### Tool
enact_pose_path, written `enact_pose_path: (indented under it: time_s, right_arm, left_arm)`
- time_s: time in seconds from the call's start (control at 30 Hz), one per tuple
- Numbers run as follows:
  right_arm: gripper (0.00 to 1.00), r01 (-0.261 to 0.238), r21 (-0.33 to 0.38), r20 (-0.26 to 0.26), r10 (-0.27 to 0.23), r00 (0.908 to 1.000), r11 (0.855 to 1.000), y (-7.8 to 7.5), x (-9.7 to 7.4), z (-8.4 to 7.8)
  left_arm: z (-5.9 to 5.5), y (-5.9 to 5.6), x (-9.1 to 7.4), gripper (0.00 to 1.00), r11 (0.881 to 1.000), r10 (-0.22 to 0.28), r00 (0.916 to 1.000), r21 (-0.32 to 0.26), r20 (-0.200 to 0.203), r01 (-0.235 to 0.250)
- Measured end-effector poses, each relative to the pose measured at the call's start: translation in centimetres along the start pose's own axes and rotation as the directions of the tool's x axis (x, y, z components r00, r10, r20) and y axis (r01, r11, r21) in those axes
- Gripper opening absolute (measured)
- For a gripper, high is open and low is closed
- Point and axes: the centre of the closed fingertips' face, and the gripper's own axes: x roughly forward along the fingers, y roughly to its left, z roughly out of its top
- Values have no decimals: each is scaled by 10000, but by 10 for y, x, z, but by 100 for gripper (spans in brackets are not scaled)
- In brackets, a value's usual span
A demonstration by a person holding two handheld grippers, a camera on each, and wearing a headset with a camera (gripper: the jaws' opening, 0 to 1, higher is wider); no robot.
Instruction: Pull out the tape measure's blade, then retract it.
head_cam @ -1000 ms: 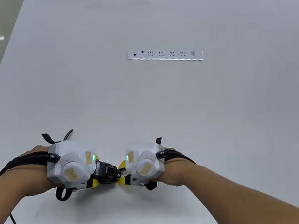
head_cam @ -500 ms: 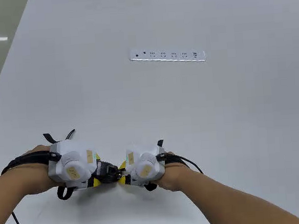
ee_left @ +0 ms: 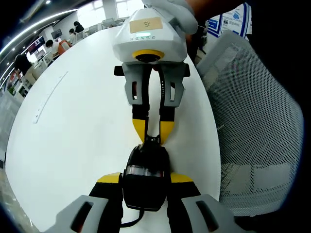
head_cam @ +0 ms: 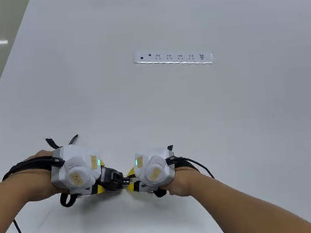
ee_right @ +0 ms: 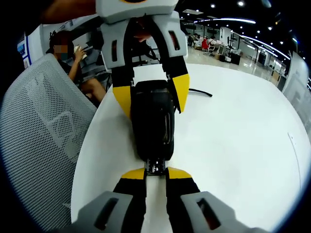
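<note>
The tape measure (head_cam: 112,179) is between the left gripper (head_cam: 99,188) and right gripper (head_cam: 130,186).

The tape measure (ee_right: 153,121) is black. The left gripper (ee_left: 146,179) and right gripper (ee_right: 156,174) are white with yellow tips. The table (head_cam: 198,119) is white.

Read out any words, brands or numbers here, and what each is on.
"XENSE": white body of the right tool.
Tan sticker above it: handwriting, unreadable.
Power strip: markings too small.
Background posters: blurred.
</note>
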Motion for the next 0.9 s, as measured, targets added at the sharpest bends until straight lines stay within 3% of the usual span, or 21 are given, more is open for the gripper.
enact_pose_path:
  time_s: [0.2,0.27,0.3,0.37,0.6,0.9]
  right_arm:
    - [15,-2,36,-341,4,9994,10000,0,2,2]
    - [16,-65,-77,-280,63,9996,9999,1,5,5]
    - [16,-48,227,-125,51,9999,9997,2,8,10]
    - [15,41,92,-422,-37,9991,9999,0,7,8]
    - [13,-110,-433,-358,94,9993,9990,-1,6,7]
    - [13,20,-179,-231,-25,9997,9998,-4,-3,-2]
  left_arm:
    - [0,0,0,31,10000,48,10000,-64,43,-47]
    - [0,0,0,31,10000,39,10000,-55,34,-39]
    - [0,0,0,31,10000,23,10000,-53,17,-23]
    - [0,0,0,31,10000,8,10000,-47,-10,-8]
    - [-1,0,0,31,9999,14,10000,-124,-9,-14]
    - [-1,1,-1,31,9998,33,10000,-202,-10,-33]
